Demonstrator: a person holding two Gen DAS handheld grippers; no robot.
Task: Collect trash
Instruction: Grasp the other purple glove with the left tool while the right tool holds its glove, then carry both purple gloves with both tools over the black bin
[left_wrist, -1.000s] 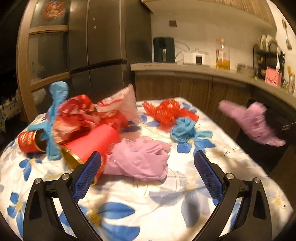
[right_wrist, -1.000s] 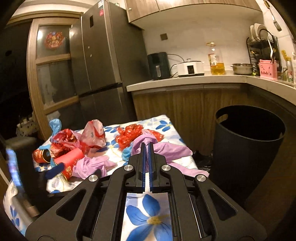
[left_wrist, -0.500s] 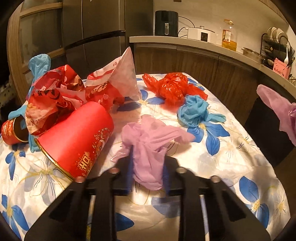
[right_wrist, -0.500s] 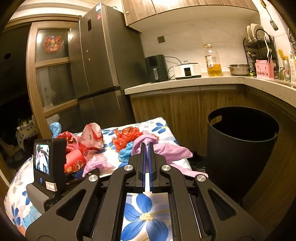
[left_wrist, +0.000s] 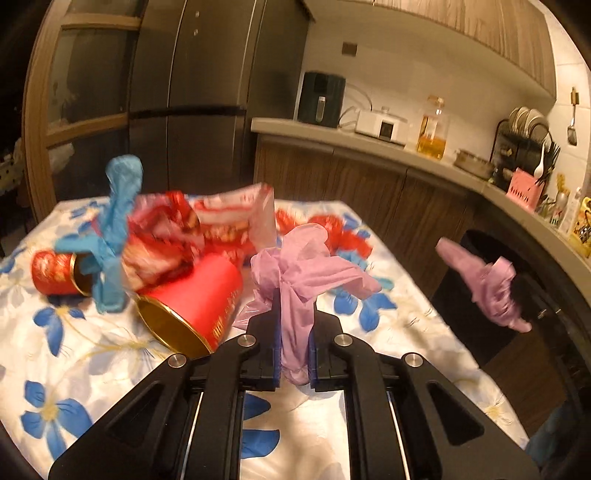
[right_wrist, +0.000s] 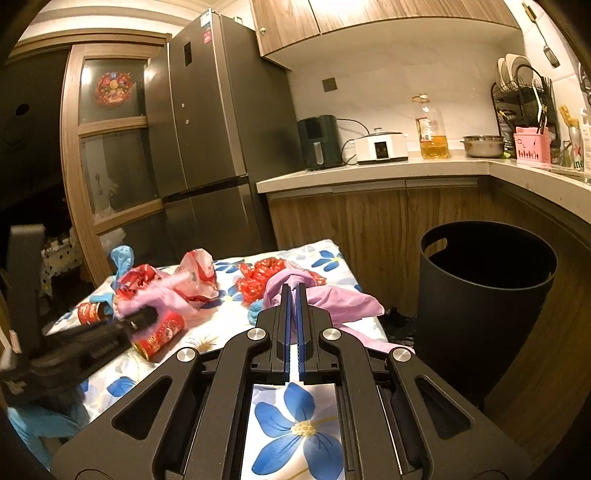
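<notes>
My left gripper (left_wrist: 293, 339) is shut on a crumpled purple plastic bag (left_wrist: 306, 273) and holds it a little above the flowered tablecloth (left_wrist: 92, 362). My right gripper (right_wrist: 293, 325) is shut on a second purple bag (right_wrist: 332, 299) near the table's right end; this bag also shows in the left wrist view (left_wrist: 484, 284), beside the black trash bin (right_wrist: 484, 284). On the table lie a red tube (left_wrist: 199, 299), a small red can (left_wrist: 51, 273), a blue glove (left_wrist: 114, 229), red wrappers (left_wrist: 162, 236) and a red bag (right_wrist: 266, 280).
A kitchen counter (right_wrist: 369, 173) with appliances and an oil bottle (right_wrist: 432, 129) runs behind the table. A tall fridge (right_wrist: 207, 147) stands at the back left. The bin stands on the floor between the table's right end and the cabinets.
My left gripper moved in, shut on the purple bag and lifted it off the cloth. My right gripper stays shut on its bag and has drifted slightly toward the bin.
</notes>
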